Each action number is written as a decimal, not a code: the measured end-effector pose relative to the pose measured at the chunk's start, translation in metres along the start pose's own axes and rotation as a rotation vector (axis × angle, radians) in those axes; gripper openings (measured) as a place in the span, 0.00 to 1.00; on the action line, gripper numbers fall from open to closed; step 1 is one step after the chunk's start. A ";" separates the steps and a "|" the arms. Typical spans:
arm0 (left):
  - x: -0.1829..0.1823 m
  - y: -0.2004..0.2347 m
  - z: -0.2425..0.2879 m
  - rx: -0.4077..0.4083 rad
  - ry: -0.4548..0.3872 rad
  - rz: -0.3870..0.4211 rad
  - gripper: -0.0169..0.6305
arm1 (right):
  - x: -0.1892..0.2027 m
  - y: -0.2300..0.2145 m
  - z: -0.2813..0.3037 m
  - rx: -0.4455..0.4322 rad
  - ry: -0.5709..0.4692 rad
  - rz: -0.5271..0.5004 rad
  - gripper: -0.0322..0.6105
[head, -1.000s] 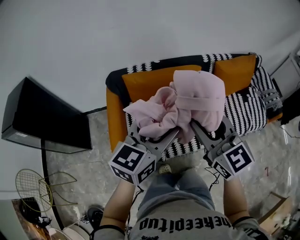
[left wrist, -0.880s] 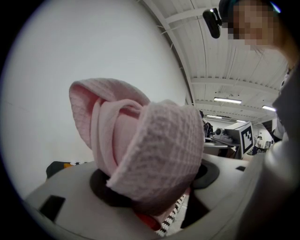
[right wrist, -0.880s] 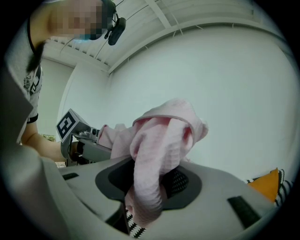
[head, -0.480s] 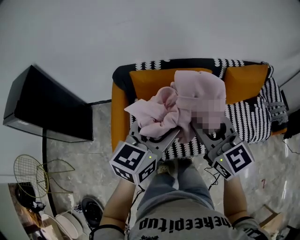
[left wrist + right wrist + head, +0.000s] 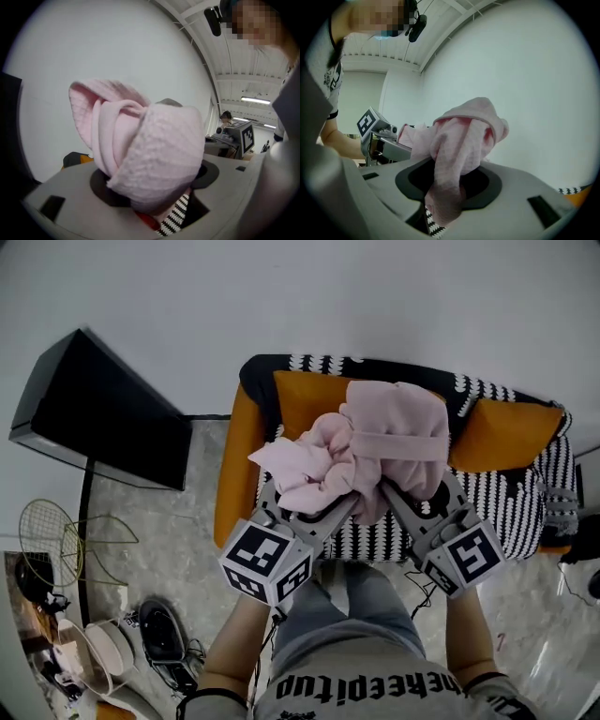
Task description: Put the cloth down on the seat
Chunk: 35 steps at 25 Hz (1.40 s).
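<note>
A bundled pink cloth (image 5: pixel 361 451) hangs in the air between both grippers, above an orange seat (image 5: pixel 309 404) with a black-and-white patterned cover (image 5: pixel 511 512). My left gripper (image 5: pixel 323 502) is shut on the cloth's left part; in the left gripper view the pink cloth (image 5: pixel 145 150) bulges out of the jaws. My right gripper (image 5: pixel 398 493) is shut on the right part, and in the right gripper view the cloth (image 5: pixel 457 150) hangs down through its jaws. The fingertips of both are hidden by fabric.
A black cabinet (image 5: pixel 94 413) stands left of the seat. On the marble floor at lower left lie a racket (image 5: pixel 47 540), a wire stand (image 5: pixel 108 531), shoes (image 5: pixel 164 634) and a bowl (image 5: pixel 103 648). A white wall lies behind the seat.
The seat and cabinet have shifted in the head view as the head moved; the floor clutter at lower left shows more. Both grippers keep the cloth in the same hold.
</note>
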State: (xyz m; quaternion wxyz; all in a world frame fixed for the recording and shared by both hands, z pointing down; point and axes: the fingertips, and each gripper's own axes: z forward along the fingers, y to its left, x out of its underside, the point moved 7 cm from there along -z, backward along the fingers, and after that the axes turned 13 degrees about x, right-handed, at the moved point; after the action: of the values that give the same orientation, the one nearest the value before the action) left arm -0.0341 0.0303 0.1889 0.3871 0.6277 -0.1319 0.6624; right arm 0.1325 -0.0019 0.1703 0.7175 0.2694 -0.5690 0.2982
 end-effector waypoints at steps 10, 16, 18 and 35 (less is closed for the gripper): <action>0.030 0.019 0.034 -0.152 0.013 -0.091 0.55 | 0.035 -0.037 0.042 -0.164 0.082 0.008 0.31; 0.053 0.026 0.042 -0.220 0.023 -0.140 0.55 | 0.060 -0.044 0.059 -0.239 0.128 -0.001 0.31; 0.062 0.031 0.042 -0.242 0.023 -0.164 0.55 | 0.067 -0.043 0.067 -0.265 0.146 -0.004 0.31; 0.179 0.073 0.063 -0.296 0.119 -0.357 0.55 | 0.188 -0.036 0.109 -0.336 0.360 0.016 0.31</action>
State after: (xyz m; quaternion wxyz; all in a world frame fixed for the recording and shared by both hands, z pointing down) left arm -0.0220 0.0020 0.3900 0.5928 0.5375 -0.0915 0.5927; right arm 0.1205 -0.0822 0.3745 0.8395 0.0844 -0.4758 0.2484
